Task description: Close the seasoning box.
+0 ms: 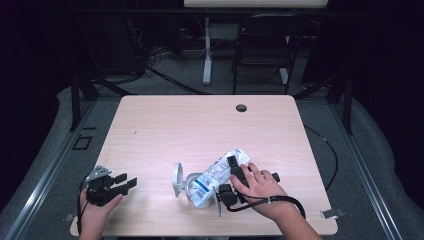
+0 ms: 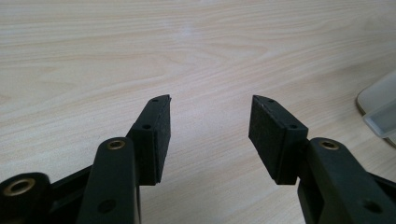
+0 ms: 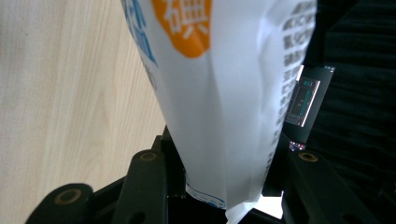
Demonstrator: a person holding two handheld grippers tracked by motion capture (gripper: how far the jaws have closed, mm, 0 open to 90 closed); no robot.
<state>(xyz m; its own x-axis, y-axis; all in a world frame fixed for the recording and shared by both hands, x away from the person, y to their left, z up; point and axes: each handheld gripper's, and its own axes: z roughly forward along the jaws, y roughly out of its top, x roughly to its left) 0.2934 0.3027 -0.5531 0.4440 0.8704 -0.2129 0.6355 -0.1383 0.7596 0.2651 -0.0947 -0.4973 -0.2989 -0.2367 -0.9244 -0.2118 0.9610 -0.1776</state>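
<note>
A white printed bag lies slanted on the wooden table, near its front edge. Its lower end reaches into a clear container lying on its side, with a round clear lid just left of it. My right gripper grips the bag's upper end. Up close, the bag fills the gap of the right gripper and touches both jaws. At the front left, my left gripper sits low over bare wood. The left gripper is open and holds nothing.
The clear lid's edge lies far right in the left gripper view. A cable hole sits near the table's far edge. A dark chair and a white desk leg stand beyond. A cable trails from the right gripper.
</note>
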